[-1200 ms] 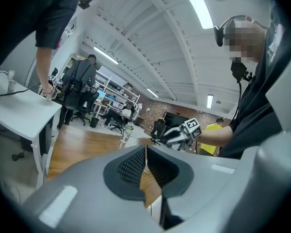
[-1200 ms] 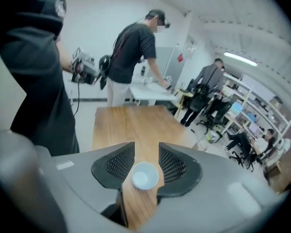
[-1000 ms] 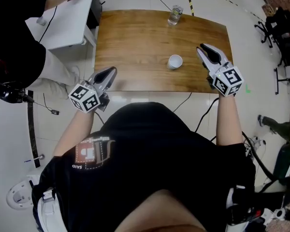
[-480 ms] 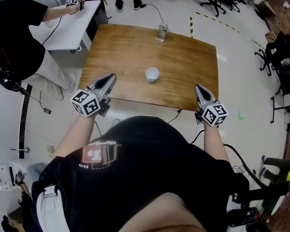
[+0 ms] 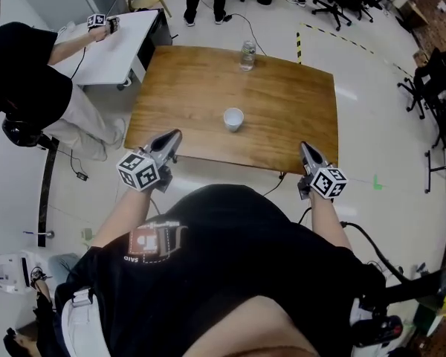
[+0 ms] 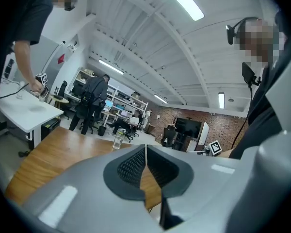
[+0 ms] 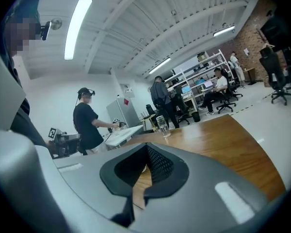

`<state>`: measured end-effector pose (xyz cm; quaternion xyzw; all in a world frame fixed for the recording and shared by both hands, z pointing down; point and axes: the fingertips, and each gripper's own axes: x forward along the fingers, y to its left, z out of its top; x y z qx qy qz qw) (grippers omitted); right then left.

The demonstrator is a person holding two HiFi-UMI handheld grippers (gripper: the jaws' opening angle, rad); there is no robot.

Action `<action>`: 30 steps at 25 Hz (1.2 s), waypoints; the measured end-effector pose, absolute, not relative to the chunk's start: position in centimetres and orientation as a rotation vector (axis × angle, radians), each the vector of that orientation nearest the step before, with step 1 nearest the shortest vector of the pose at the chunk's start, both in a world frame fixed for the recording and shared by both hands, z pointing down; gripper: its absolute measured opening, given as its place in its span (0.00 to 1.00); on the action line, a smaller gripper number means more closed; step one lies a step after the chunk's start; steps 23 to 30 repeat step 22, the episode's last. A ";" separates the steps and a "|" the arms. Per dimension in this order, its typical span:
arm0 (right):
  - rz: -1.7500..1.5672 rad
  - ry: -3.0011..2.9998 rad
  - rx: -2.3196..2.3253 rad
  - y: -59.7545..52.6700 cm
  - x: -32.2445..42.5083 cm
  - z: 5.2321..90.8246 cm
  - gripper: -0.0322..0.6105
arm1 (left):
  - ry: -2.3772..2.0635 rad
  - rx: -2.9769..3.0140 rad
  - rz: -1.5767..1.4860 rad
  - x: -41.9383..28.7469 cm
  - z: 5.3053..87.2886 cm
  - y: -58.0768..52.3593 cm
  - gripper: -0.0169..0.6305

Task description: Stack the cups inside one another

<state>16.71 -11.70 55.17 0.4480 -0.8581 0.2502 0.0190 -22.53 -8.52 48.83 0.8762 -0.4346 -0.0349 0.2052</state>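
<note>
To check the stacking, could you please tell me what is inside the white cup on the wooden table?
The head view looks into the white cup and shows only a pale interior. Whether other cups are nested in it cannot be told: its wall would cover them.

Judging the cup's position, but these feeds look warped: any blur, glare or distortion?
Head view: sharp, evenly lit; small white cup clear, brown wooden table bowed by the lens. Left gripper view: strong fisheye, dark corners, ceiling strip light glaring. Right gripper view: the same, ceiling tube light overexposed.
</note>
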 end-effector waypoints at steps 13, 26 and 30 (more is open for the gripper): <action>0.656 -2.624 1.362 -11.6 12.9 54.4 0.07 | -1.153 2.460 -0.107 -25.0 49.0 -9.4 0.04; 0.631 -2.616 1.347 -11.2 12.6 54.1 0.07 | -1.139 2.474 -0.112 -25.4 48.6 -9.5 0.04; 0.631 -2.616 1.347 -11.2 12.6 54.1 0.07 | -1.139 2.474 -0.112 -25.4 48.6 -9.5 0.04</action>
